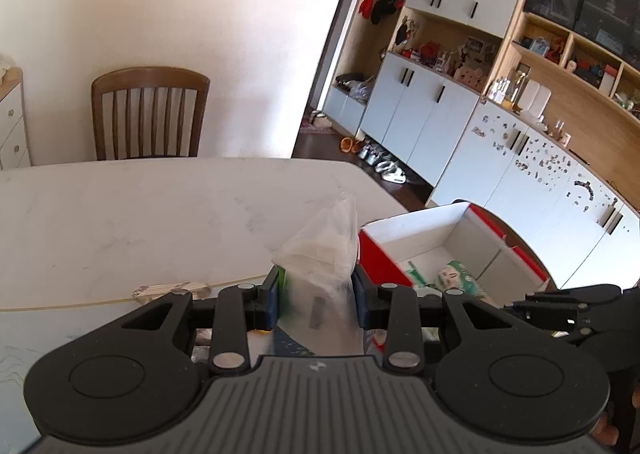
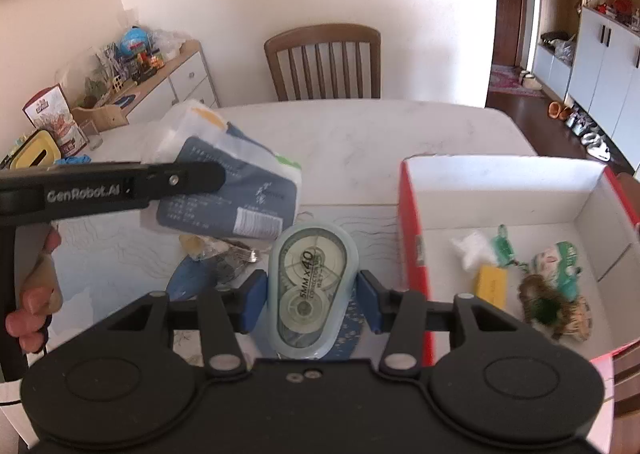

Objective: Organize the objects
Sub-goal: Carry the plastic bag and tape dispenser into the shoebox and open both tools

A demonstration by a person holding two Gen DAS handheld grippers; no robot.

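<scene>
1. Right gripper (image 2: 312, 296) is clamped on a correction tape dispenser (image 2: 310, 286), blue pads pressing both its sides, lifted above the table (image 2: 360, 134).
2. Left gripper (image 1: 316, 300) is pinched narrow on a plastic packet (image 1: 324, 266); from the right wrist camera that packet (image 2: 228, 190) hangs off the table, blue and white.
3. Beneath, a crumpled wrapper (image 2: 224, 254) lies on the table.
4. To the right, the red-and-white box (image 2: 412, 222) sits open, holding a yellow block (image 2: 490, 280) and a green packet (image 2: 560, 262).
5. Farthest back, a wooden chair (image 2: 322, 62) stands at the table's far edge.
</scene>
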